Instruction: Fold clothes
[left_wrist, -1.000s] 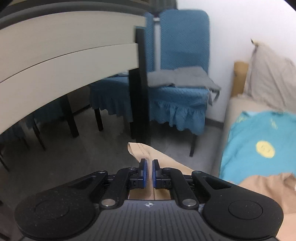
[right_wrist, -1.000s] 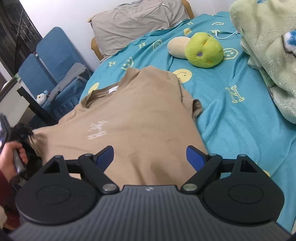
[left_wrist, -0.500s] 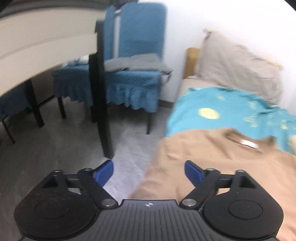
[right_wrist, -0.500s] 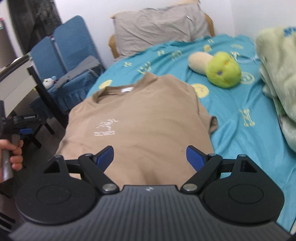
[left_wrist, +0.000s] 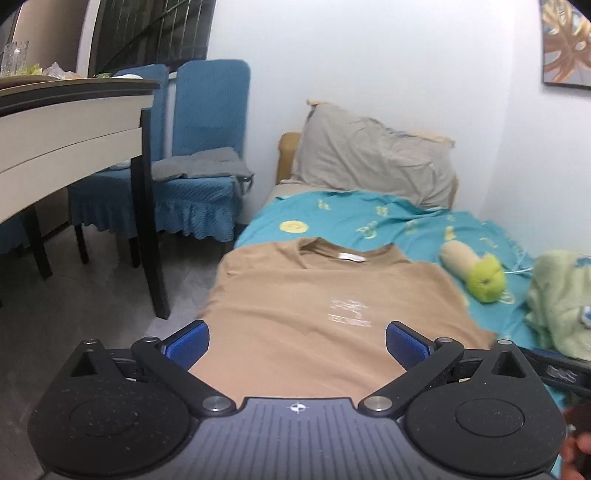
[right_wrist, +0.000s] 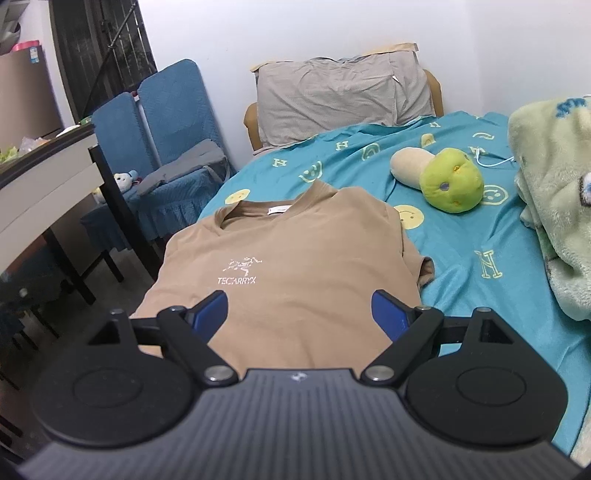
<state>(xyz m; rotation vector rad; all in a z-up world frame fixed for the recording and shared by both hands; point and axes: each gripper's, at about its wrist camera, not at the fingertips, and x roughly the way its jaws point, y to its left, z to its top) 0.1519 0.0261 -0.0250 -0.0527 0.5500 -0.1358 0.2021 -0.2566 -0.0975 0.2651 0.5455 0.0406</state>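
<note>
- The bed (right_wrist: 461, 266), under a teal sheet printed with smiley faces and letters, fills the right and centre of both views.
- A tan T-shirt (right_wrist: 295, 280) (left_wrist: 325, 306) lies spread front-up on the bed's left part, at the centre of both frames, collar toward the top; its white logo shows in the right wrist view, and its left edge hangs at the bed's side above the floor.
- A tabletop (left_wrist: 66, 122) with a black leg takes the upper left of the left wrist view, with a glass and other small items on it.
- Two blue chairs (left_wrist: 207, 147) stand left of centre, beyond the tabletop; a grey cloth (left_wrist: 199, 166) lies on one seat.
- A grey pillow (right_wrist: 343, 96) leans at the head of the bed, top centre.
- A pale green blanket (right_wrist: 554, 206) is bunched at the right edge of the frame.
- The left gripper (left_wrist: 297, 343) fills the bottom of its view, its blue pads spread wide with nothing between them, above the shirt's lower part.
- The right gripper (right_wrist: 299, 314) sits likewise at the bottom of its view, pads wide apart and empty, over the shirt's hem area.
- A green and beige plush toy (right_wrist: 443, 177) rests on the sheet right of the shirt, apart from it.
- A small white toy (right_wrist: 123, 179) sits on a chair seat at the left of the right wrist view.
</note>
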